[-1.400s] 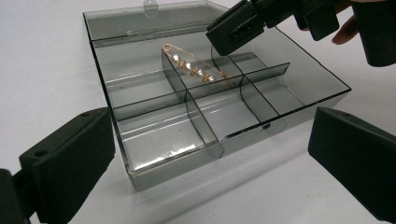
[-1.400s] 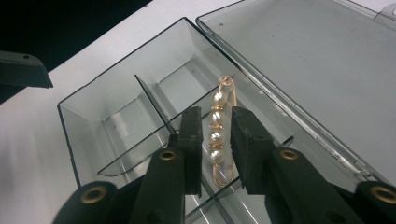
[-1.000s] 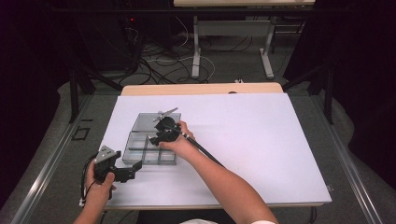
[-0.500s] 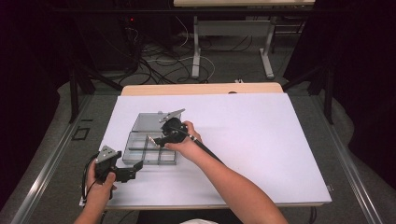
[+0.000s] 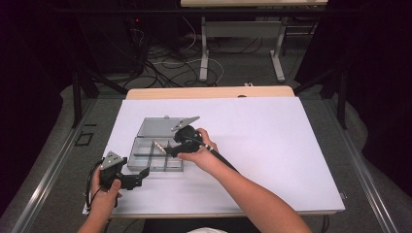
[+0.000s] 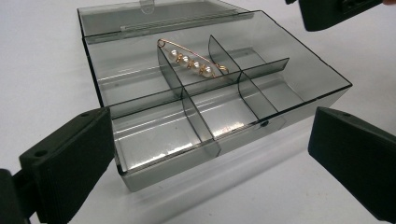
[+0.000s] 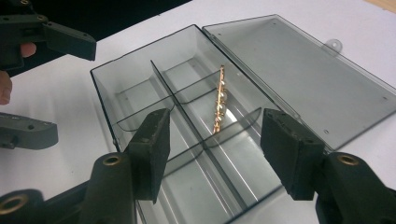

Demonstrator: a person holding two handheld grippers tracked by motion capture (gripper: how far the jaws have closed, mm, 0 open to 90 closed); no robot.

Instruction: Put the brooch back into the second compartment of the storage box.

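A smoky clear compartment box [image 5: 145, 167] lies on the white table with its lid [image 5: 158, 127] folded flat behind it. A gold pin with pearls [image 6: 194, 63] rests across the dividers of a rear compartment, also plain as the pin [image 7: 219, 100] in the right gripper view. My right gripper [image 7: 217, 140] hovers open over the box, just short of the pin, nothing between its pads. My left gripper [image 6: 210, 140] stands open at the box's front left corner, empty, and appears as the left gripper [image 5: 141, 175] in the high view.
White sheet [image 5: 272, 145] covers the table to the right of the box. A wooden strip [image 5: 209, 92] edges the far side. Cables and table legs lie on the floor beyond. The right gripper's cable [image 5: 221, 158] trails over the forearm.
The right gripper has shifted slightly to the right over the box. The left gripper has stayed where it was.
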